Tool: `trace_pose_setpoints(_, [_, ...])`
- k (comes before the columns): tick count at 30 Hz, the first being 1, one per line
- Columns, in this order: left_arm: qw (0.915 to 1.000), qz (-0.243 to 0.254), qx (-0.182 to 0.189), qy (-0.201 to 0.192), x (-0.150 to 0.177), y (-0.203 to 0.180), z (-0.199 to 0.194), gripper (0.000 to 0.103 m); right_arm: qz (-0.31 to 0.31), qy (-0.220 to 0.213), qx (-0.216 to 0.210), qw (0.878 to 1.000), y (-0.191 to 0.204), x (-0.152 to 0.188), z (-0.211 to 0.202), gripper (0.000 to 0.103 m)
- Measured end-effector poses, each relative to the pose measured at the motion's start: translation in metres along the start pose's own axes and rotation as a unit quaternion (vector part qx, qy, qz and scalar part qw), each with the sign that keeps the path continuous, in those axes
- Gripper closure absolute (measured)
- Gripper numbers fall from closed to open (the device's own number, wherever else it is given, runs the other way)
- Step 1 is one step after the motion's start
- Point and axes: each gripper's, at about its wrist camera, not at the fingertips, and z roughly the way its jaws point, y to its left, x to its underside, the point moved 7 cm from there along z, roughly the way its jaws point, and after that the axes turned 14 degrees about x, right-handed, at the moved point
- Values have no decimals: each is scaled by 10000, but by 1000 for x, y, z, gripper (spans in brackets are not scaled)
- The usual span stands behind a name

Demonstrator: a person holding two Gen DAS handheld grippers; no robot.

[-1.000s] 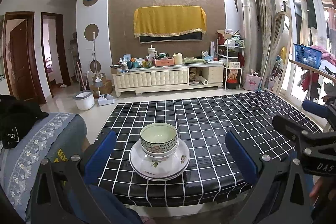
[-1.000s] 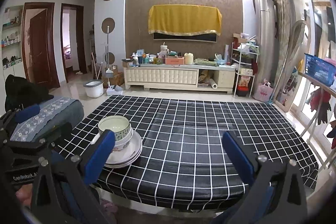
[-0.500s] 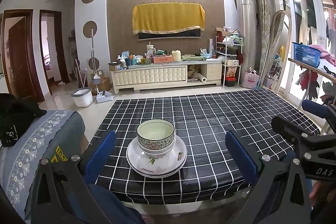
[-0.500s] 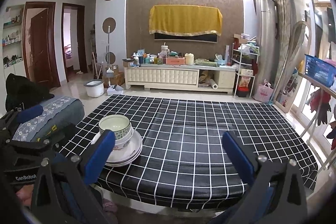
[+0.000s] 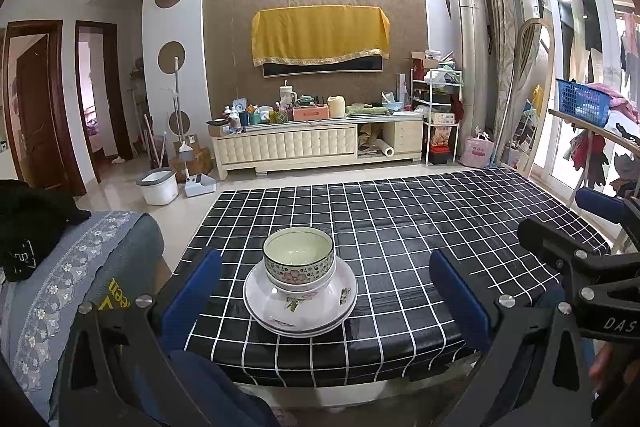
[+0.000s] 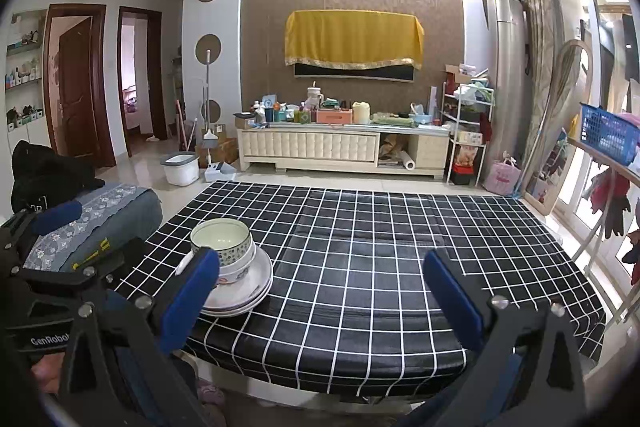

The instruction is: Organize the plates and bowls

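Observation:
A stack of white plates (image 5: 300, 315) sits near the front edge of the black checked table (image 5: 420, 227). A white bowl (image 5: 306, 287) rests on the plates, and a patterned bowl (image 5: 298, 255) is nested in it. The same stack shows at the left in the right wrist view (image 6: 240, 291), with the patterned bowl (image 6: 222, 241) on top. My left gripper (image 5: 324, 291) is open and empty, its blue pads on either side of the stack, short of it. My right gripper (image 6: 320, 291) is open and empty, to the right of the stack.
A grey sofa arm (image 5: 80, 267) with black clothing stands left of the table. A TV cabinet (image 5: 316, 147) lies beyond the table's far edge. A drying rack with a blue basket (image 5: 584, 103) stands at the right. The right gripper's body shows in the left wrist view (image 5: 580, 267).
The left wrist view has shifted slightly; the stack now sits a little higher and more central between the pads. Both grippers stay open. The dishes have not moved.

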Motion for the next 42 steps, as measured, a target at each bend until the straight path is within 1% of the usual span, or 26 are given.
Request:
trace_pose_setpoints(9, [10000, 5, 6, 33, 0, -3, -2, 0, 33, 43, 2, 10000, -4, 0, 1, 0])
trace_pose_setpoints(29, [9997, -107, 209, 55, 4, 4, -1, 0, 52, 60, 61, 9999, -6, 2, -1, 0])
trace_pose_setpoints(36, [9998, -67, 137, 90, 6, 6, -2, 0, 17, 46, 78, 10000, -6, 0, -2, 0])
trace_pose_setpoints(42, [9998, -123, 163, 73, 6, 6, -4, 0, 9, 64, 92, 9999, -9, -1, -3, 0])
